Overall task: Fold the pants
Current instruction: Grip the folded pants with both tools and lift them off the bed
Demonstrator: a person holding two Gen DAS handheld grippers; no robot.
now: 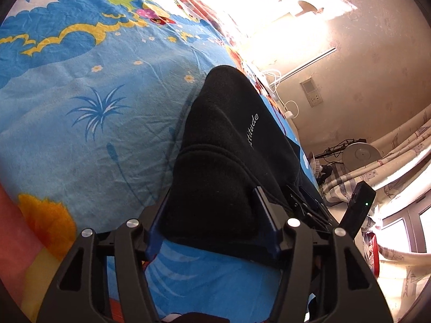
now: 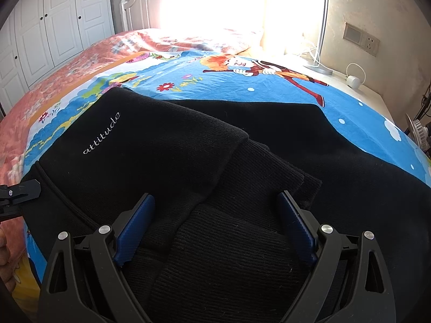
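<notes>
Black pants (image 2: 188,148) with white "attitude" lettering lie folded over on the blue cartoon bedsheet (image 2: 363,123). In the left wrist view the pants (image 1: 229,145) run away from me. My left gripper (image 1: 212,212) is open, its blue-padded jaws standing on either side of a thick folded edge of the pants. My right gripper (image 2: 215,215) is open wide over the ribbed cuff (image 2: 258,172) and the layers beneath. The left gripper's tip (image 2: 24,191) shows at the pants' left edge. The right gripper (image 1: 358,210) appears at right in the left wrist view.
The bed's pink cover (image 2: 67,78) and white headboard (image 2: 134,5) lie beyond. White wardrobe doors (image 2: 45,24) stand at left. A bedside surface with a lamp base (image 2: 317,67) and cables sits at right, below a wall socket (image 2: 361,39). Curtains (image 1: 398,145) and a fan (image 1: 361,156) stand by the bed.
</notes>
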